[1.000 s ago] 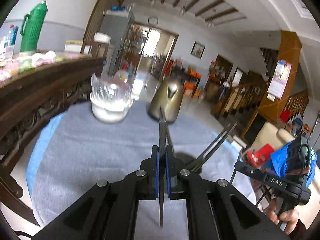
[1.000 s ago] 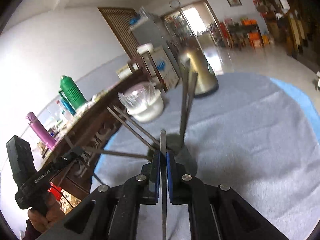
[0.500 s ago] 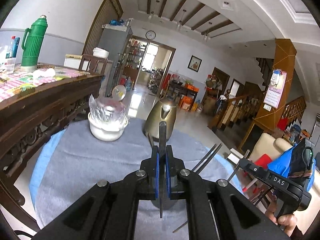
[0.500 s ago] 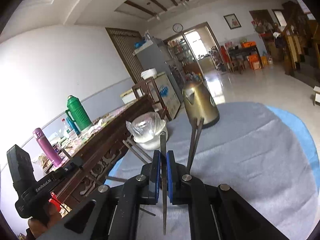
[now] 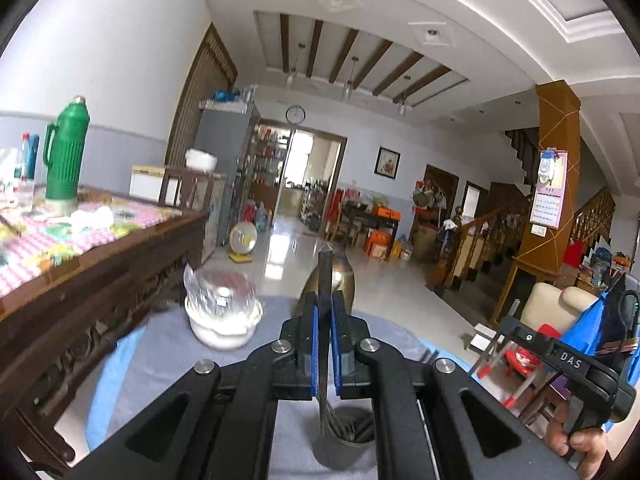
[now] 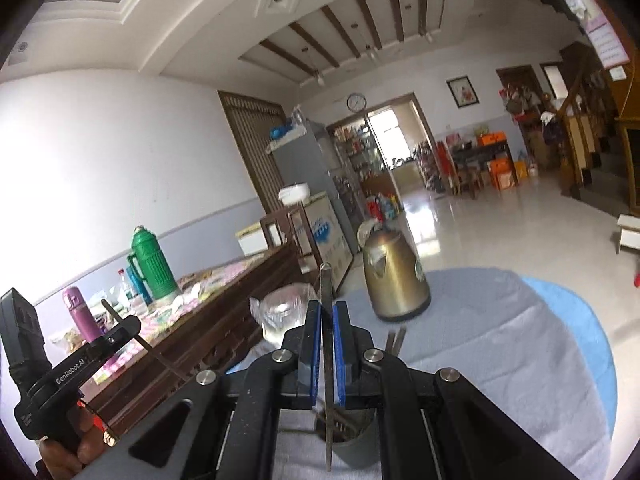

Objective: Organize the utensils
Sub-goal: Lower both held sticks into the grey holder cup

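Landmark: round grey utensil cup [image 5: 344, 446], standing on the grey cloth [image 5: 168, 344] that covers the round table w/ a blue rim [image 6: 592, 328].

Left gripper [image 5: 325, 344]: blue pads closed tight on a thin dark metal chopstick [image 5: 325, 280]. Stick runs upright between the pads; top end pokes well above them, lower end hangs over the cup's mouth, just above the other utensils inside. Can't tell if the tip touches anything.

Right gripper [image 6: 328, 344]: pads likewise clamped on a second thin dark metal chopstick [image 6: 326, 292], upright, lower tip over the same cup [image 6: 352, 448]. More sticks [image 6: 394, 340] lean out of the cup on its far side.

Beyond the cup: gold-coloured metal kettle [image 6: 394, 276] on the cloth. Left of the kettle, white bowl under a clear plastic wrap [image 5: 222, 316]. Both well apart from the cup.

Further left of the cup, off the round table: dark carved wooden table [image 5: 80, 280] w/ chequered cloth, green thermos flask [image 5: 64, 156] on it, purple bottle [image 6: 80, 312] near that.

Each view catches the other hand at its edge: right hand [image 5: 580, 440] on its black handle to the cup's right, left hand [image 6: 68, 440] on its handle to the cup's left.
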Available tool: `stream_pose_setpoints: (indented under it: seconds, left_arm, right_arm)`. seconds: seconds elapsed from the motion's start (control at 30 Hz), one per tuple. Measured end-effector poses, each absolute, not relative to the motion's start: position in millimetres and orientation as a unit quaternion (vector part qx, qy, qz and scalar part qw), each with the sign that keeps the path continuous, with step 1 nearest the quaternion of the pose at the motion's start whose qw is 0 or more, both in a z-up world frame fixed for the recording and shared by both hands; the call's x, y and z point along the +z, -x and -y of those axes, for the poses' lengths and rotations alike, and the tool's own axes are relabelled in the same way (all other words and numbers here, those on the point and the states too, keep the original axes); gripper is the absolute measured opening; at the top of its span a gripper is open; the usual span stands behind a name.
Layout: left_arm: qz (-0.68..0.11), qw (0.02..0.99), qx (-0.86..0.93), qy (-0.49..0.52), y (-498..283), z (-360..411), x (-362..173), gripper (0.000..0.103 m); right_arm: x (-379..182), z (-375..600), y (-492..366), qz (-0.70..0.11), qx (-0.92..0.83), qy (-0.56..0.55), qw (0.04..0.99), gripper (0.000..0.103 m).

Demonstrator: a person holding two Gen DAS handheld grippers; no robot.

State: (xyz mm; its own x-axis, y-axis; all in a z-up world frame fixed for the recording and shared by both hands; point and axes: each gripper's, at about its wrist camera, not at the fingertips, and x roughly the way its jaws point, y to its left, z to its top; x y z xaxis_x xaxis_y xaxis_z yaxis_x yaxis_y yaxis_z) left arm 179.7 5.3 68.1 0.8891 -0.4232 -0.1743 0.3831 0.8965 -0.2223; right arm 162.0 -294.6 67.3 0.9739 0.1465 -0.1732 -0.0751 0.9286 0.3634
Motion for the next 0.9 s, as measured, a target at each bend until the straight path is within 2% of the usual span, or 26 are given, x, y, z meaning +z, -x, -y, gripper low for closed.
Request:
stream_pose_setpoints:
  seconds: [0.3, 0.9]
  left_arm:
    - [-0.080, 0.967, -0.221, 0.102, -198.5, 6.7, 79.3, 0.006]
    - [-0.112, 0.962, -0.232, 0.095, -207.0, 46.2, 53.2, 0.006]
  right_arm:
    - [81.3, 285.7, -172.7, -0.059, 0.021, -0.168, 0.984, 0.007]
    - [53.8, 270.3, -190.4, -0.088, 0.006, -0.151, 0.985, 0.007]
